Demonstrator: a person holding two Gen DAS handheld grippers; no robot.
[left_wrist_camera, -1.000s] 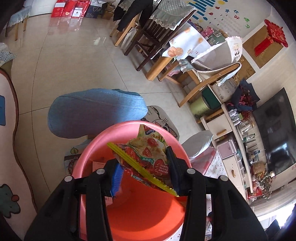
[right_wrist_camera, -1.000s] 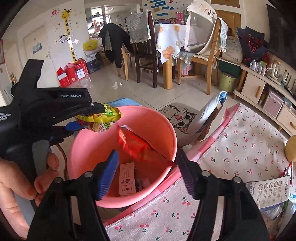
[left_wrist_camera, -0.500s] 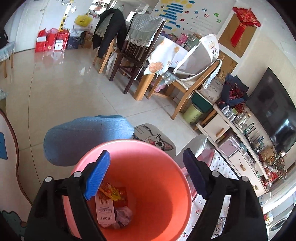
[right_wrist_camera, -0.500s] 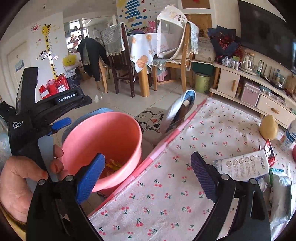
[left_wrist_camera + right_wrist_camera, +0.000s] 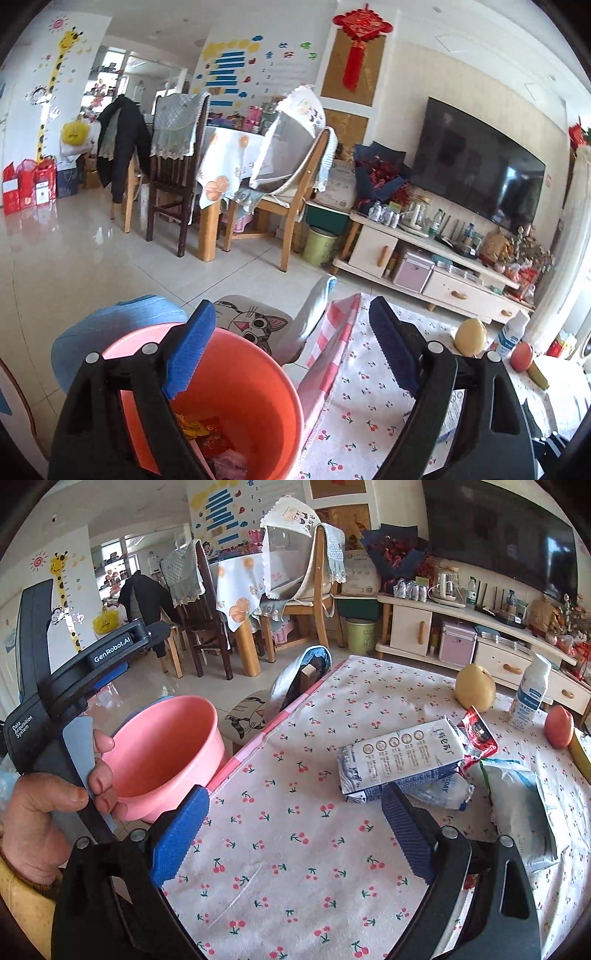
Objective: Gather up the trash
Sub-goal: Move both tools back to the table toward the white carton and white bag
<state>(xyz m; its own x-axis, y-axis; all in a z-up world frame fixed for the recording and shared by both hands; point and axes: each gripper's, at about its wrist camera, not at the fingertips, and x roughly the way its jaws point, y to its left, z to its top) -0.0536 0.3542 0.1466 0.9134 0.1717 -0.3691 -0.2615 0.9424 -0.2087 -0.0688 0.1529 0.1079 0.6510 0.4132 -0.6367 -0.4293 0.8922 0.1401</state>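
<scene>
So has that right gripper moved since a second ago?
Yes. The right gripper, empty with jaws just opening, swung from above the pink bucket rightward over the cherry tablecloth, toward the carton.

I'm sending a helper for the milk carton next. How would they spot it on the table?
On the cherry-print tablecloth, look right of the pink bucket, short of the pear. The carton lies on its side among crumpled wrappers. It alone is boxy, white and blue, with a row of round icons.
</scene>
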